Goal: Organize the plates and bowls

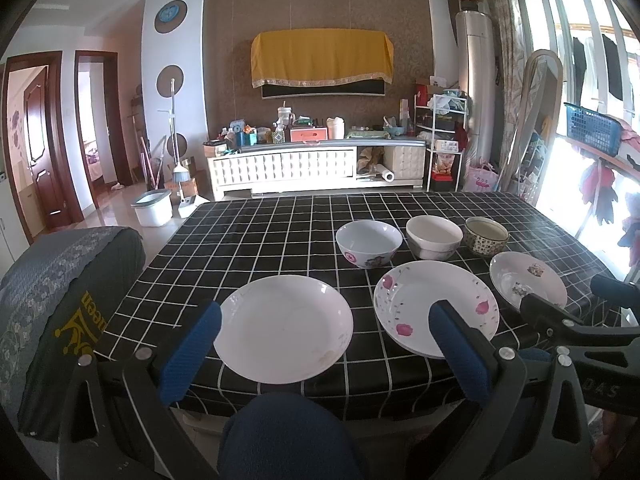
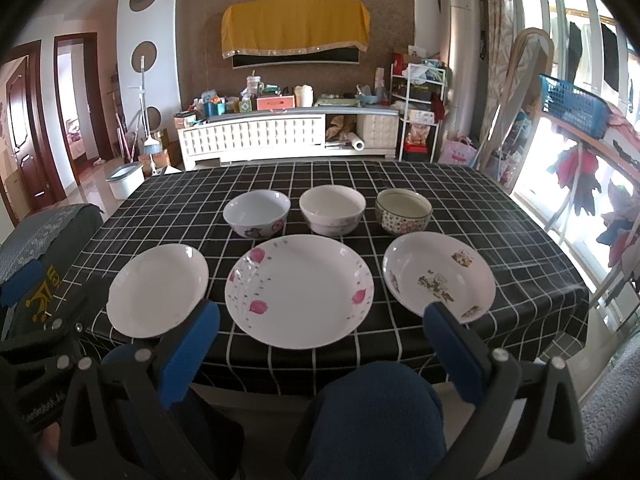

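Note:
Three plates lie in a front row on the black checked table: a plain white plate at left, a pink-flowered plate in the middle, a plate with small pictures at right. Behind them stand three bowls: a white flowered bowl, a plain cream bowl, a patterned bowl. My left gripper is open before the white plate. My right gripper is open before the flowered plate. Both are empty.
A chair back with a grey cover stands at the table's left. A white bucket and a broom stand on the floor beyond. A TV cabinet is at the far wall. A window with a blue basket is at right.

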A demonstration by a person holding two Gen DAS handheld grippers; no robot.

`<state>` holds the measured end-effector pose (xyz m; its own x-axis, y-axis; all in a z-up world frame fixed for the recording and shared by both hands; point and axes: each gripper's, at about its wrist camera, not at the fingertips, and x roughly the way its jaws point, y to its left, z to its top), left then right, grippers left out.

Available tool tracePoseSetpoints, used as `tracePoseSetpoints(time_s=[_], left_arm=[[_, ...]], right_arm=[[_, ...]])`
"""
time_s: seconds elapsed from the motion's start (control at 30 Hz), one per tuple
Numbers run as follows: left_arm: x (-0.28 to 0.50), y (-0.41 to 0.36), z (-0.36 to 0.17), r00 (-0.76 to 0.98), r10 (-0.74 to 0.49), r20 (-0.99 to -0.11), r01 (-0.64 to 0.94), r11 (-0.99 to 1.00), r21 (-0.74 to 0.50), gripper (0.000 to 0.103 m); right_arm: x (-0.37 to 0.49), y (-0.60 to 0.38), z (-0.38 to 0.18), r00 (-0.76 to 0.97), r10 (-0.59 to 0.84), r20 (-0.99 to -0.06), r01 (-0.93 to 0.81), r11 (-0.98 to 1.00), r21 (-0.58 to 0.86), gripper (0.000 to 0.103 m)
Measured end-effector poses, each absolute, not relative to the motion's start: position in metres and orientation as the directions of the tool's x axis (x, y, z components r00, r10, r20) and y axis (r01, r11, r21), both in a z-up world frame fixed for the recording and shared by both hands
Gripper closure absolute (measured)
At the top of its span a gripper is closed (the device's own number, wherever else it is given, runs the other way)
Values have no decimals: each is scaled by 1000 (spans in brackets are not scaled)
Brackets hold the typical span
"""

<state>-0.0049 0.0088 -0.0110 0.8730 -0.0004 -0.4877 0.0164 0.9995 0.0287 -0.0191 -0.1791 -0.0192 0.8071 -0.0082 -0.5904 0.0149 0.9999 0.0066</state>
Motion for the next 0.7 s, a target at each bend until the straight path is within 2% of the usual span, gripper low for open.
tracePoseSetpoints(time_s=[0.3, 0.5, 0.7], left_arm=[[6, 19, 6, 865, 13, -501, -7, 1000, 13, 0], [26, 35, 26, 854, 37, -518, -35, 999, 15, 0], [49, 50, 31, 839, 72, -539, -75, 997, 16, 0]], right_arm=[[-12, -167, 2, 825, -28, -564, 11, 999, -33, 0], [7, -157, 24, 846, 47, -531, -28, 999, 45, 0], [30, -146, 32, 859, 44, -511, -19, 998, 54, 0]])
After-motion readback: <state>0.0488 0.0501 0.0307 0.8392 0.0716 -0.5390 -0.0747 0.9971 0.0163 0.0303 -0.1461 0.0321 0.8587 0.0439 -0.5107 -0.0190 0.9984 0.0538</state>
